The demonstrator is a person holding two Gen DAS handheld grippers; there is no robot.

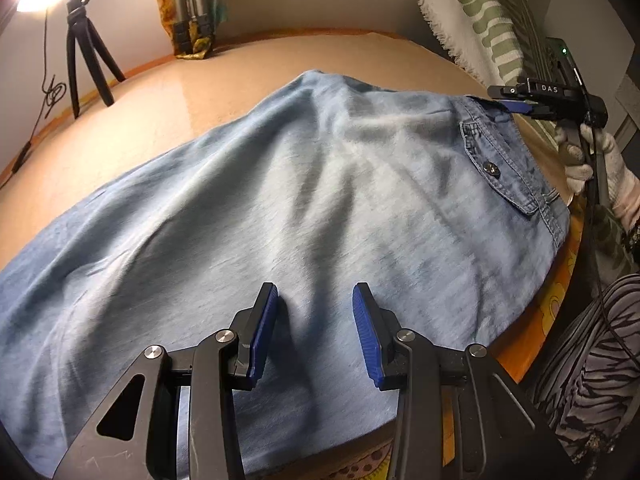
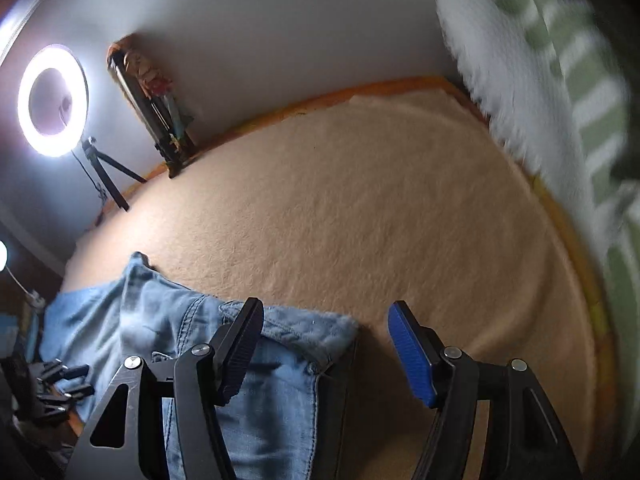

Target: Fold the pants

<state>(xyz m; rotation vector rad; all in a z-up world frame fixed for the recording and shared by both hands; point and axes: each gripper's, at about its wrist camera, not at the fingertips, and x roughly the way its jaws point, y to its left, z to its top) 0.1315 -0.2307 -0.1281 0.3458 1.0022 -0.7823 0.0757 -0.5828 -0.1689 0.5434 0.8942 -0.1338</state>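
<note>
Left wrist: soft wrinkled denim pants [image 1: 280, 184] on fuzzy peach blanket [image 1: 180, 100]; both tools spread, gripping nothing.

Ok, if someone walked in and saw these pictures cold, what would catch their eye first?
Most likely the blue pants, spread wide over the tan cover and filling the left wrist view, pocket button near their right edge. Next, the glowing ring light on its tripod by the far wall. The left gripper hangs open over the cloth, and the right gripper, open, sits at the pants' corner.
</note>
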